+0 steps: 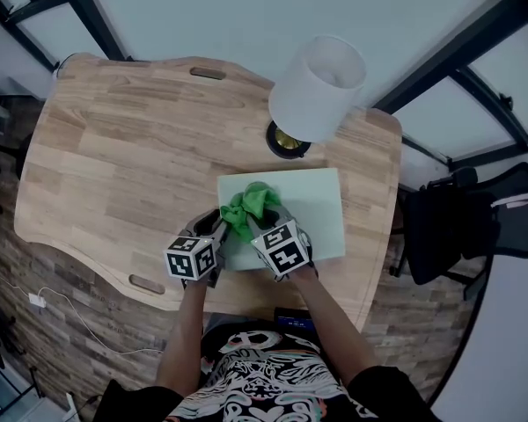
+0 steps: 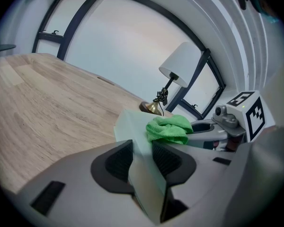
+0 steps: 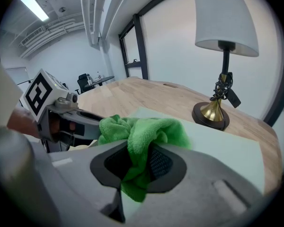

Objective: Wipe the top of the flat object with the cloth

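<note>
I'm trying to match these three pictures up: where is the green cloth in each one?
Head view: cloth at centre, on the mat.
Left gripper view: cloth just right of centre.
Right gripper view: cloth at centre, in the right claw.
Shared landmark: the lamp beyond it.

flat object (image 1: 315,207) near edge, behind right tongs (image 1: 257,229)

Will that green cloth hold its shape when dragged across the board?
Probably not: the green cloth hangs crumpled in the right gripper, so it looks floppy. Its fuzzy weave likely drags rather than slides on the board.
</note>
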Motion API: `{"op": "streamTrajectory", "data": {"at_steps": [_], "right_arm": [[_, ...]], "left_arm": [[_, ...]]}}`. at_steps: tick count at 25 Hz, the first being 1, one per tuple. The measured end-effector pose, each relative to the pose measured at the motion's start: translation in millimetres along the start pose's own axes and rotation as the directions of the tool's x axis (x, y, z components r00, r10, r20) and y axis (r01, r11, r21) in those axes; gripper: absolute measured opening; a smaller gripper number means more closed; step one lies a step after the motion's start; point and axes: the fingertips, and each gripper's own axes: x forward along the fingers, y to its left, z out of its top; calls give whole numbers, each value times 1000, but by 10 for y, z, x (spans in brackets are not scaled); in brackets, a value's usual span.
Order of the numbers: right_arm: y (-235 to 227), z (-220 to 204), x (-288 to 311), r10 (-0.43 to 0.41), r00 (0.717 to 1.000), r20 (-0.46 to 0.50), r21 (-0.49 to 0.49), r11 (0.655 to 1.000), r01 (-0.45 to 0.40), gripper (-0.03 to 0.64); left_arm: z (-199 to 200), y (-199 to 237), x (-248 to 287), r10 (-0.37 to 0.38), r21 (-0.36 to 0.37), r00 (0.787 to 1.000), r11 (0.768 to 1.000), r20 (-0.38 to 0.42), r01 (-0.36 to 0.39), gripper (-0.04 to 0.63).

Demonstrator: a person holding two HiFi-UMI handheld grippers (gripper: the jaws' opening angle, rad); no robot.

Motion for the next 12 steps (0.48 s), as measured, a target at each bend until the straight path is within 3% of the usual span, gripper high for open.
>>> {"op": "streamTrajectory", "data": {"at_steps": [12], "right_arm": [[-71,-279,-241,-53,998,-21,45,997,54,71]], "left_arm": [[-3,-2,-1,-6,19,1000,1000,1,6,130]]}}
